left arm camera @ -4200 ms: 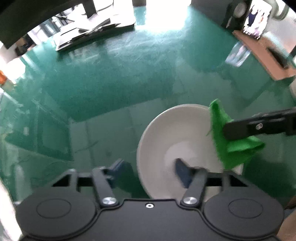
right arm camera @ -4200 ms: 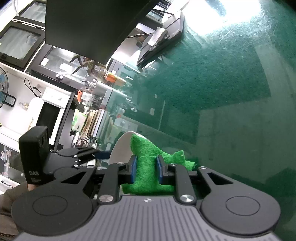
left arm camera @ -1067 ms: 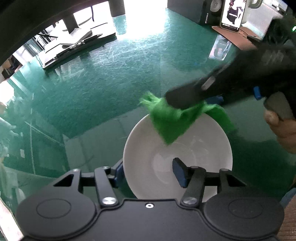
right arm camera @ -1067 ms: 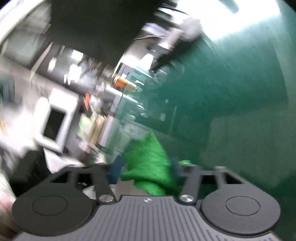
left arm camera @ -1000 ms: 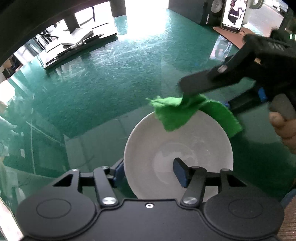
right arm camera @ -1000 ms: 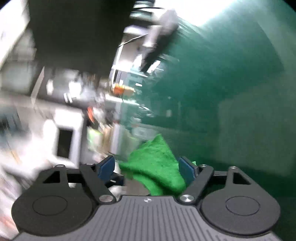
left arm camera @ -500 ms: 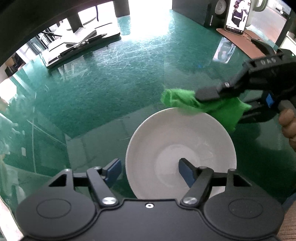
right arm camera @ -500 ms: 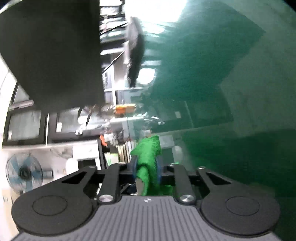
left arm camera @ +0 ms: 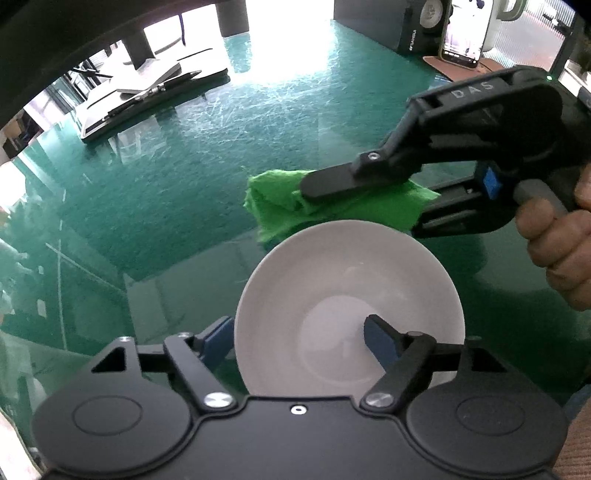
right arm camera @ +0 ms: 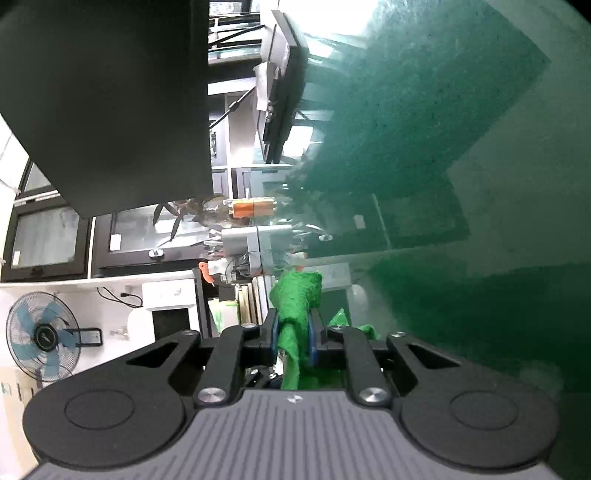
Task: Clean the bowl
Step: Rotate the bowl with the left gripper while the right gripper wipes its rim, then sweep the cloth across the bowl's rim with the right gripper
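One white bowl sits upright on the glossy green table, close in front of the left gripper. That gripper straddles the bowl's near rim: its right blue finger hangs over the inside of the bowl, its left blue finger stands outside the rim on the left. Its jaws are opening and stand wide; neither pad presses on the bowl, though the rim is between them.

Just beyond the bowl's far rim, the right gripper comes in from the right, held in a person's hand. Its jaws are closed tight on one crumpled green cloth, which bunches out past the fingertips and lies against the table beside the bowl; whether the cloth touches the rim I cannot tell.

Farther off on the table stand one dark speaker, one upright phone and one monitor base.
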`<state>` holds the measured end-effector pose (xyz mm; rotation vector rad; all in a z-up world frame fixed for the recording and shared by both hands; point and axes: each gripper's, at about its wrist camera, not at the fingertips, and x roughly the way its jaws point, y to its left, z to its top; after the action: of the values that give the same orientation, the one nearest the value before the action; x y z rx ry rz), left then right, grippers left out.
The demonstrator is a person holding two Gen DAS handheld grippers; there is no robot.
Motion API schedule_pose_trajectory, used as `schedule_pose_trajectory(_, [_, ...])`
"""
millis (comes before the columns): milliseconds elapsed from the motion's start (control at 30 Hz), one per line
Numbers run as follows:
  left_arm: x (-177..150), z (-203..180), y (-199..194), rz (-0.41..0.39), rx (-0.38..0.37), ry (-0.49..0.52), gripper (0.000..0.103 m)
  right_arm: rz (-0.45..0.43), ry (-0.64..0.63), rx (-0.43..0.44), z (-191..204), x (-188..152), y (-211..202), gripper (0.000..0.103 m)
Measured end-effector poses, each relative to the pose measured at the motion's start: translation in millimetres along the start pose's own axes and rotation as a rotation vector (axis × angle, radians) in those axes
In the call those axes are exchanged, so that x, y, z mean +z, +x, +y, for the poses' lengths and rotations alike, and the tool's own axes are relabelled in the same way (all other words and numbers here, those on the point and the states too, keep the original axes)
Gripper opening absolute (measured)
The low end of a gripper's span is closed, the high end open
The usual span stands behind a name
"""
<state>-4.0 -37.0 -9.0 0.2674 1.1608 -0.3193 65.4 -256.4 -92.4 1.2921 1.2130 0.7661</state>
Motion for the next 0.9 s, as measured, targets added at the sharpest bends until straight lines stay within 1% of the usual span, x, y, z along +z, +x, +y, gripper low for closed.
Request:
schedule_pose_trajectory(133, [0,2,2,-0.006,0.001,-0.004,0.085,-0.001,0.04,-0.013,-13,-8,-30,0.016])
schedule_pose_trajectory(200, [0,3,2,-0.01,-0.003,-0.011,0.086,-0.002,0.072,-0.039,-22,-16,-44,0.017])
schedule_pose_trajectory(333, [2,3,3,-0.009,-0.016,-0.009,0.086,-0.01,0.081,-0.022,-19,-14,-32,0.017])
schedule_pose_trajectory(400, [3,2,4,-0.005,-0.017,-0.007,0.086,-0.012,0.048,-0.018,-10,-7,-15,0.017])
schedule_pose_trajectory(500, [3,3,5,-0.004,-0.023,-0.021,0.086,0.021,0.018,0.02,2,2,9,0.017])
schedule_pose_trajectory(600, [2,3,5,-0.005,-0.021,-0.035,0.088,0.048,-0.038,0.01,12,4,23,0.017])
schedule_pose_trajectory(633, [2,4,6,-0.004,-0.023,-0.04,0.09,0.056,-0.059,0.003,15,5,25,0.017])
schedule_pose_trajectory(733, [1,9,7,-0.002,-0.045,-0.073,0.09,0.054,-0.074,-0.036,9,2,3,0.017])
schedule_pose_trajectory(767, [1,10,7,-0.001,-0.051,-0.084,0.086,0.052,-0.074,-0.052,6,1,-4,0.017])
schedule_pose_trajectory(800, [1,12,7,-0.001,-0.059,-0.1,0.08,0.049,-0.074,-0.067,3,0,-12,0.018])
schedule_pose_trajectory(833, [1,13,5,-0.005,-0.076,-0.122,0.06,0.049,-0.065,-0.079,0,-2,-18,0.018])
schedule_pose_trajectory(867, [2,16,2,-0.012,-0.09,-0.158,0.049,0.044,-0.041,-0.097,-8,-7,-32,0.018])
schedule_pose_trajectory(900, [3,17,0,-0.013,-0.085,-0.174,0.045,0.039,-0.035,-0.097,-9,-9,-36,0.018])
